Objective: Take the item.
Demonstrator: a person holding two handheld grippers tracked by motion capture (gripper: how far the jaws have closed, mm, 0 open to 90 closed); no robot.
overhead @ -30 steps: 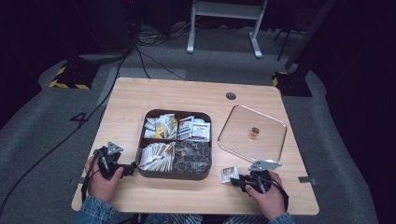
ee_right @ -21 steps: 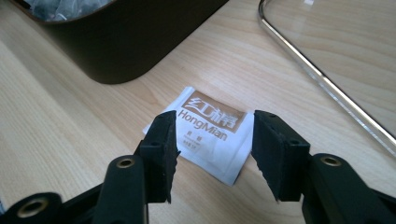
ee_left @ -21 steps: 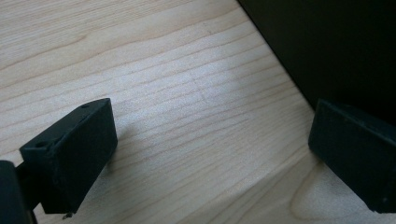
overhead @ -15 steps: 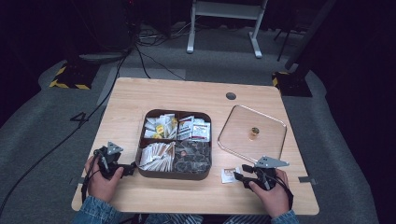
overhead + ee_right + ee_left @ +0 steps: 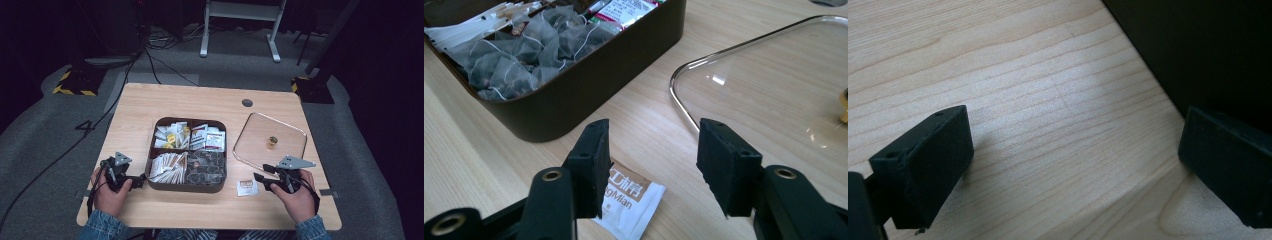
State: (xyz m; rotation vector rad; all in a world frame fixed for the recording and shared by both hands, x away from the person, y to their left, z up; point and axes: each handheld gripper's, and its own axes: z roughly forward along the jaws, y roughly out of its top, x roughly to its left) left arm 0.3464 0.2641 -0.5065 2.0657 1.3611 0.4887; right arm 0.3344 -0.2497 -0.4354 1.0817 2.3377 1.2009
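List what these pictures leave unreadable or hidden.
- Sachet: right gripper view, print half covered by the right gripper.
- Dark box: packet labels too small in the high view.
- Glass lid: cut off by the right gripper view's edge.
- Left gripper: the box wall is featureless black.

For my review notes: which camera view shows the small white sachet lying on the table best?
The right gripper view: the sachet lies close below the open right gripper, its brown printed label partly readable. The high view shows the sachet as a small pale square between the box and that gripper.
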